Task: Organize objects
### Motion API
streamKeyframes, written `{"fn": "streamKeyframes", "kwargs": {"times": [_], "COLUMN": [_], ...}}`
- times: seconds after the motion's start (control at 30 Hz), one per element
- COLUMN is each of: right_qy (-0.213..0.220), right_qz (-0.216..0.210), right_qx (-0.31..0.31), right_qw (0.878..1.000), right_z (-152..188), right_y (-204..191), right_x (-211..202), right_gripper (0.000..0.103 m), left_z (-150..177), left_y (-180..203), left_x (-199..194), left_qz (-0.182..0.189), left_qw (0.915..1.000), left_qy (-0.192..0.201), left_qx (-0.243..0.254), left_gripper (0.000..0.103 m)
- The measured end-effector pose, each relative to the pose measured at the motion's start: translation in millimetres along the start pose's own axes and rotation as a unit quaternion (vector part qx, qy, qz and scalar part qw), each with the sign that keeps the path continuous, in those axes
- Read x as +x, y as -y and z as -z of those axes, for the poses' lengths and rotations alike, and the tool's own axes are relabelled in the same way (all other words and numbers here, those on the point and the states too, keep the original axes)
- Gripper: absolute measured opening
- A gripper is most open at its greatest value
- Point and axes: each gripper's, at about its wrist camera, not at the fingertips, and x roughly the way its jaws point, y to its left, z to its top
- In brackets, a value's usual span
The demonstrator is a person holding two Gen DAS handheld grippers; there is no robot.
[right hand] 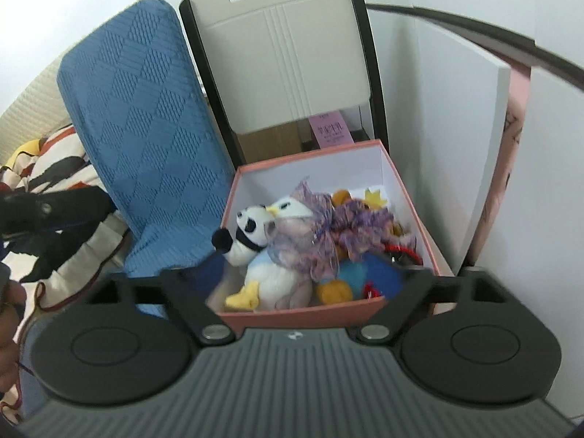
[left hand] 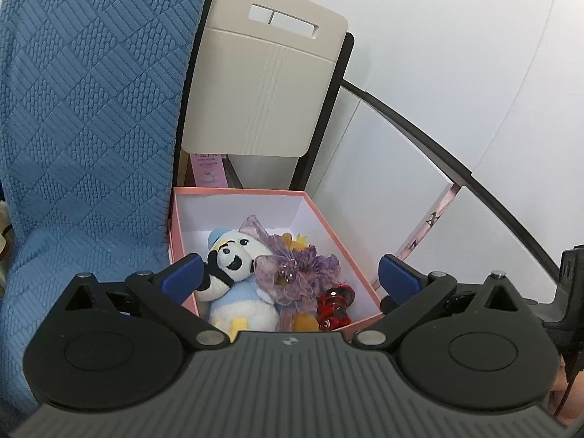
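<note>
- The pink box [left hand: 359, 255] is sitting open-topped beside the blue quilted cushion [left hand: 91, 109], in front of a cream chair back [left hand: 270, 84], so that loose items can be dropped in from above.
- Inside it, the soft toys are lying piled together: a panda plush [left hand: 228, 262] is leaning on a white and pale-blue duck plush [left hand: 241, 306], a purple ribbon bow [left hand: 292, 270] is draped over them, and a red toy [left hand: 335, 304] is resting near the box's near right corner.
- In the right wrist view a blue fuzzy toy [right hand: 368, 273] and an orange plush [right hand: 334, 290] are also lying at the near end, suggesting the gathering is largely done.
- The left hand-held gripper [left hand: 290, 273] is hovering just before the box with its jaws spread wide, holding nothing; its blue pads [left hand: 184, 272] are standing to either side of the box's near end, the toys showing between them.
- The right hand-held gripper [right hand: 303, 277] is likewise standing open and empty, its fingers blurred, with the box's near wall just beyond it and the toys lying ahead between the fingers.
</note>
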Motion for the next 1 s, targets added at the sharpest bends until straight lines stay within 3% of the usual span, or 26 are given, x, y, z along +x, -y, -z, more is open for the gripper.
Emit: {"fn": "streamKeyframes", "kwargs": {"times": [0.3, 1.0], "right_qy": [-0.036, -0.044], "right_qz": [0.007, 0.005], "right_qx": [0.031, 0.026], "right_qw": [0.999, 0.999], "right_z": [22.7, 27.0], "right_y": [6.1, 2.1], "right_x": [11.6, 12.3], "right_gripper": [0.091, 0.091], "left_z": [17.0, 25.0], "left_y": [1.1, 0.7], "left_x": [9.4, 12.9], "left_qz": [0.003, -0.005], "left_qw": [0.9999, 0.9999], "left_qy": [0.001, 0.003], "left_qx": [-0.014, -0.009], "left_gripper": [0.103, 0.103]}}
